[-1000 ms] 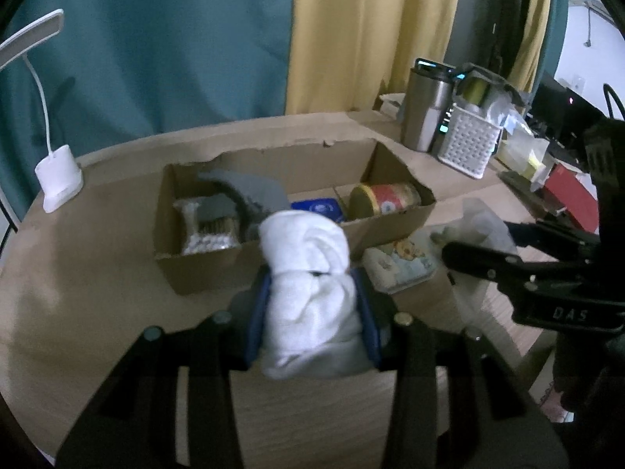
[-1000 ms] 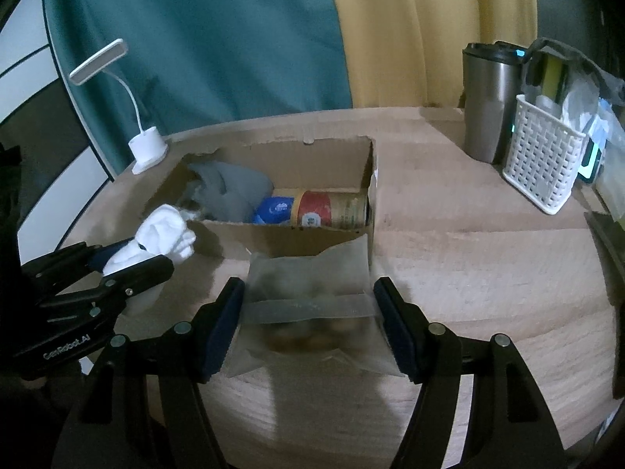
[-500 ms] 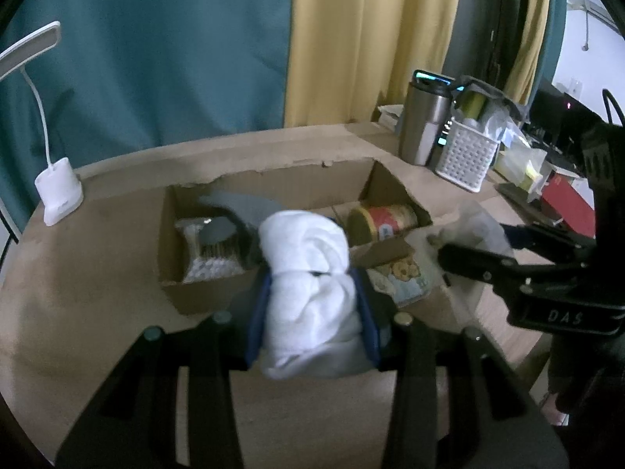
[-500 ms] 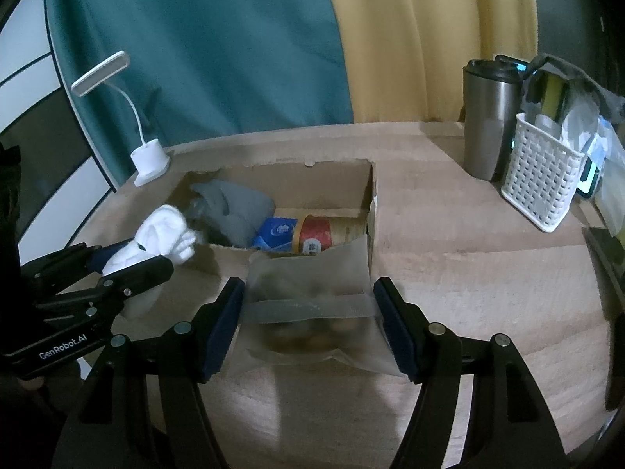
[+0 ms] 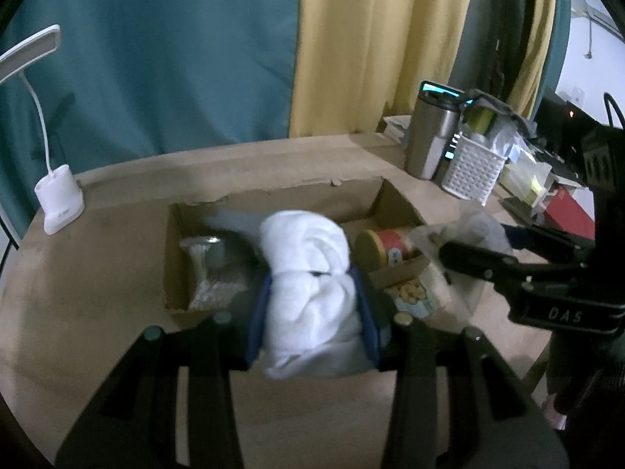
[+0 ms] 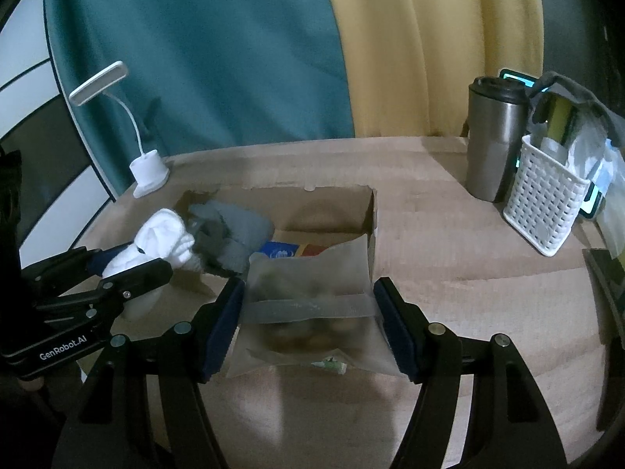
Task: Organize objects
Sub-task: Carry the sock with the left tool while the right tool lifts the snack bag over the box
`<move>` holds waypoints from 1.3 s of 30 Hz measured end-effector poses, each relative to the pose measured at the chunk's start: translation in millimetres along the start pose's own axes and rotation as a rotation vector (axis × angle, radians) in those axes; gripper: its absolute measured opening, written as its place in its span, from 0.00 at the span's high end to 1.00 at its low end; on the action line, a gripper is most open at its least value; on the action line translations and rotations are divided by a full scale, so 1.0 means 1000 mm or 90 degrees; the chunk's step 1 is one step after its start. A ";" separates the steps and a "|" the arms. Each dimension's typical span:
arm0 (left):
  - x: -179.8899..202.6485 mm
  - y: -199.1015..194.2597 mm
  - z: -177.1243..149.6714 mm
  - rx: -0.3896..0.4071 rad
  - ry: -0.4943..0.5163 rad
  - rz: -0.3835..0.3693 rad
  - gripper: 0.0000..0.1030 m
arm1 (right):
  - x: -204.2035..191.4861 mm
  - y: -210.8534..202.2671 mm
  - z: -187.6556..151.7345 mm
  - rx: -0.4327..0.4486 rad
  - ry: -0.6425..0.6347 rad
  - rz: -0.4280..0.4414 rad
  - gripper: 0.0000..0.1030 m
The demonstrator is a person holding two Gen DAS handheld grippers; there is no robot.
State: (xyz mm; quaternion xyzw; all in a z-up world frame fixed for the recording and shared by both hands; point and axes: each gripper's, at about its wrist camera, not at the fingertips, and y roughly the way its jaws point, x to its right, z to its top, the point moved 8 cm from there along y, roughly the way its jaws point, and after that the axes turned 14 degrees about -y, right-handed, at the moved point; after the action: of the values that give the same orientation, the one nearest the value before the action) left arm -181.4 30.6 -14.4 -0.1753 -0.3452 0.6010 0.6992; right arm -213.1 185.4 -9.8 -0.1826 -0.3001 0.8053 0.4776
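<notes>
Left claw clamped on soft rolled towel, grip mid-roll. Right claw pinching limp, slippery snack bag by its sides.

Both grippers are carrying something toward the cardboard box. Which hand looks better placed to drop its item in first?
Probably left. The left gripper holds the white towel roll already at the cardboard box edge, over the crowded left end. The right gripper, clamping the clear bag, sits nearer.
</notes>
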 end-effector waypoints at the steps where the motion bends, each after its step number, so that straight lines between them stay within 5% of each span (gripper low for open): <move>1: 0.000 0.001 0.001 0.000 -0.001 0.000 0.59 | 0.000 0.001 0.001 0.000 0.000 0.000 0.31; 39: -0.017 0.045 0.030 -0.019 -0.028 -0.011 0.59 | 0.020 0.051 0.033 -0.019 0.002 0.003 0.31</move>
State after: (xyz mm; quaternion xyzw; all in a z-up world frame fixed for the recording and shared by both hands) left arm -235.5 18.8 -27.3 -0.1697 -0.3713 0.5935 0.6936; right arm -275.2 174.6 -18.9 -0.1914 -0.3110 0.8016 0.4733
